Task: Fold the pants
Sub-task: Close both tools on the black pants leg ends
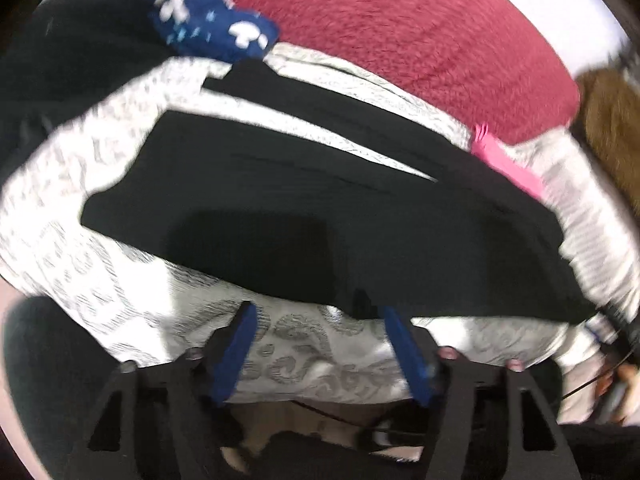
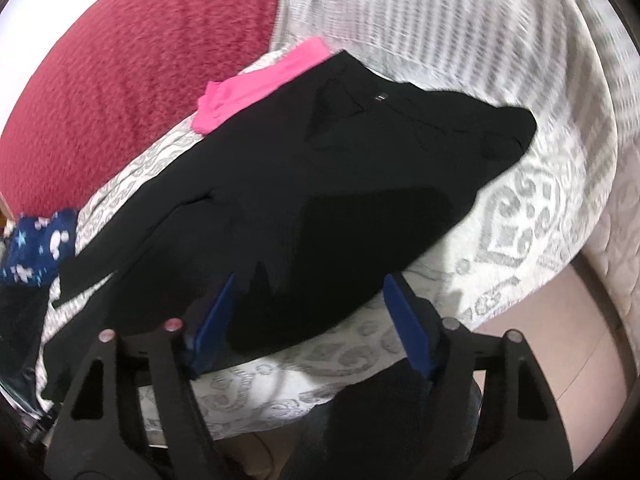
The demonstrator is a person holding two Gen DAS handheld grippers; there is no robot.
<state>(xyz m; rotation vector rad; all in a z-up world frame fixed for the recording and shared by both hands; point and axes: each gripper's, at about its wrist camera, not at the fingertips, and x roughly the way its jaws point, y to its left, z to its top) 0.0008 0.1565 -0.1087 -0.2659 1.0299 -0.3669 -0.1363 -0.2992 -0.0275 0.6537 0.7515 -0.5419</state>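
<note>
Black pants (image 2: 320,168) partly cover a pink cloth (image 2: 256,84) (seemingly folded); both tools, left (image 1: 316,312) and right (image 2: 308,284), gape empty.

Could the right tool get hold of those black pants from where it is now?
Probably yes. The right tool stands open with the near edge of the black pants lying flat between its fingers on the patterned bedspread, and nothing covers that edge.

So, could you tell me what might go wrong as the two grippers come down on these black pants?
1. The pink garment touches the black pants, so a lift may drag it along.
2. The left gripper sits at the hem and may pinch the patterned bedspread too.
3. The right gripper may catch only one layer.
</note>
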